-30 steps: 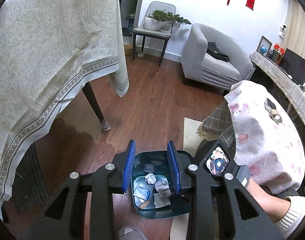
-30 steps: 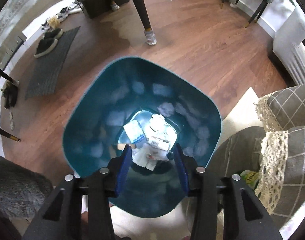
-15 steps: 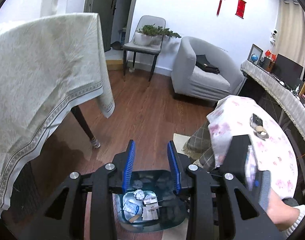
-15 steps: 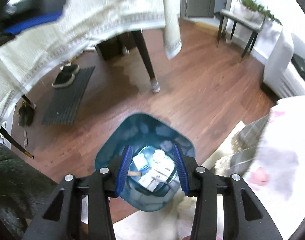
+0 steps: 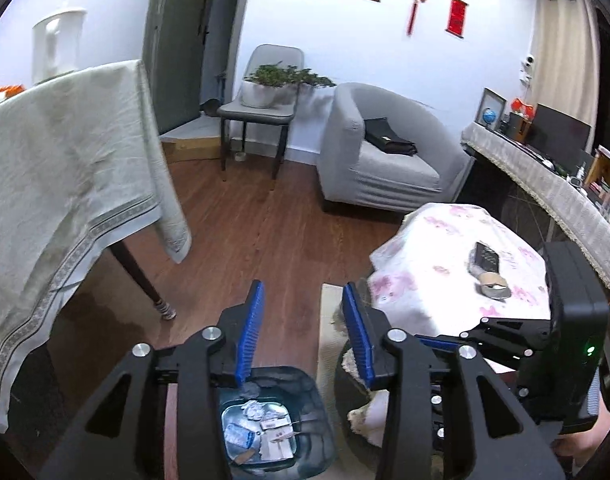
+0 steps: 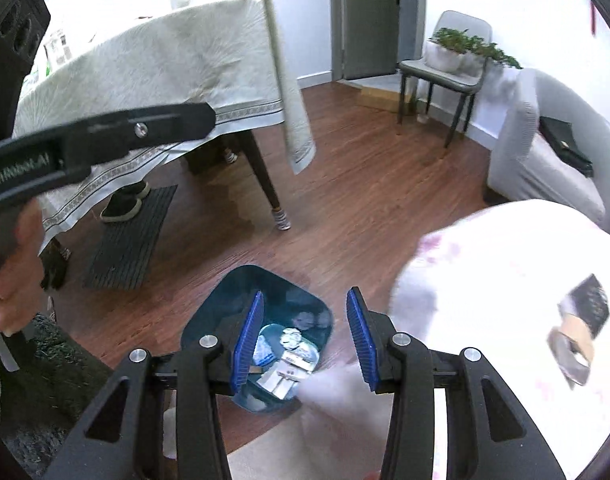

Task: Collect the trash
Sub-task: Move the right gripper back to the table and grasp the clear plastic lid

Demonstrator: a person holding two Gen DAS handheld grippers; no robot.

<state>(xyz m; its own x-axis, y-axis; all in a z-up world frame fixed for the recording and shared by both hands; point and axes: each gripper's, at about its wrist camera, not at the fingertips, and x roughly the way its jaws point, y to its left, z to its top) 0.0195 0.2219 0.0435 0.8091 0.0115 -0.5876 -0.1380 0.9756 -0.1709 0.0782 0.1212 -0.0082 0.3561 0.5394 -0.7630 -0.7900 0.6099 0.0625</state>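
Above the trash bin (image 6: 209, 328), both gripper (image 5: 301, 330) (image 6: 303, 334) pairs have risen, spread and empty.

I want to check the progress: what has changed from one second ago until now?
Both grippers rose away from the teal trash bin; the right gripper, a second ago close over its mouth, is now high above it. The left gripper lifted too. Both stayed open and empty; the trash in the bin lies unchanged.

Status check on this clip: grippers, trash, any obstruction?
Left gripper open, empty. Right gripper open, empty. Trash lying in blue bin on the floor. Nothing blocking the bin mouth.
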